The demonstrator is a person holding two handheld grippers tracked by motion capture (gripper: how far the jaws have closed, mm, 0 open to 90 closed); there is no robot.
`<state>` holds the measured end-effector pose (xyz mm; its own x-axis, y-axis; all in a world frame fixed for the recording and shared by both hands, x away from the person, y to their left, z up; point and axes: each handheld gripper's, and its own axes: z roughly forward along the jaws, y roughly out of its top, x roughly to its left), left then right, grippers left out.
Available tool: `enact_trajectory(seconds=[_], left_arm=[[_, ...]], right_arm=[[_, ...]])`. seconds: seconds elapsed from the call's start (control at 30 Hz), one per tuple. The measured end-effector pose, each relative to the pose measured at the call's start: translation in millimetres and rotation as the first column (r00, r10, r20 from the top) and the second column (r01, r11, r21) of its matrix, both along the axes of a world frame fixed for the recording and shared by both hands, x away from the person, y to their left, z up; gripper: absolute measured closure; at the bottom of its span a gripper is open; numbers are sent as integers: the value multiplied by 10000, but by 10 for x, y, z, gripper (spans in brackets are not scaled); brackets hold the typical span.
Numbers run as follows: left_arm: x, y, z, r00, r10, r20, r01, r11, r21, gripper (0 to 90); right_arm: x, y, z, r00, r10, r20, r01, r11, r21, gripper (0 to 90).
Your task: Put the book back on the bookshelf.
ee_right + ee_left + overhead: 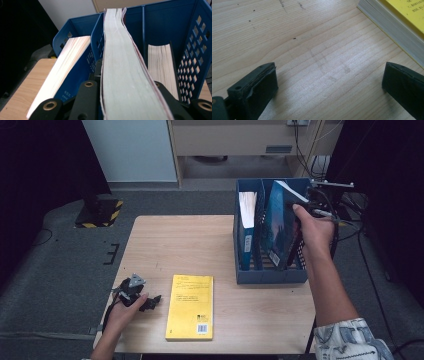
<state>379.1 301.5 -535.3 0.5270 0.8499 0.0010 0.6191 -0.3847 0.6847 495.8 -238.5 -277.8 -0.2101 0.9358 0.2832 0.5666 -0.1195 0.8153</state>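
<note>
Dark book [278,227] clamped in right gripper [311,209]

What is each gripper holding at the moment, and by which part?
The right gripper clamps a dark blue book by its page edge; the left gripper is open, holding nothing.

**A Dim Room Around a Pale Wooden Table**

A light wooden table [200,240] stood on grey carpeted floor [60,270]. Behind it rose a pale panel [130,150] and a beige cabinet [235,137], with a shadowed gap beneath. Black curtains [40,160] darkened both sides. A stand base with yellow-black hazard stripes [100,212] sat on the floor at left. Cables [310,155] hung at the back right, possibly from a wall socket. Light fell mostly on the tabletop.
</note>
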Motion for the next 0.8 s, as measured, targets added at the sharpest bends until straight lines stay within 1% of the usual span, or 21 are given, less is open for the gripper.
enact_trajectory(seconds=[0.07,0.23,0.33,0.5,0.6,0.73,0.8], left_arm=[[1,-1,0,10000,-1,-1,1,10000,-2,0],[3,-3,-1,10000,-12,11,12,10000,-7,0],[5,-4,-1,10000,-31,3,31,10000,-3,0],[6,-4,0,10000,-40,0,40,10000,0,0],[7,-4,0,10000,-47,2,47,10000,-2,0],[8,-5,-1,10000,-48,11,48,10000,6,0],[9,-5,-1,10000,-58,6,58,10000,-5,0]], right_arm=[[32,35,3,10000,-31,36,31,9998,-185,736],[106,98,-12,9998,-141,168,148,9991,-388,736],[134,125,-22,9995,-227,216,234,9991,-354,736],[193,139,-47,9983,-387,429,398,9989,-253,736],[205,167,-83,9977,-430,527,453,9981,-425,735],[216,195,-137,9975,-462,528,484,9980,-402,736],[235,203,-155,9984,-384,416,402,9982,-437,736]])
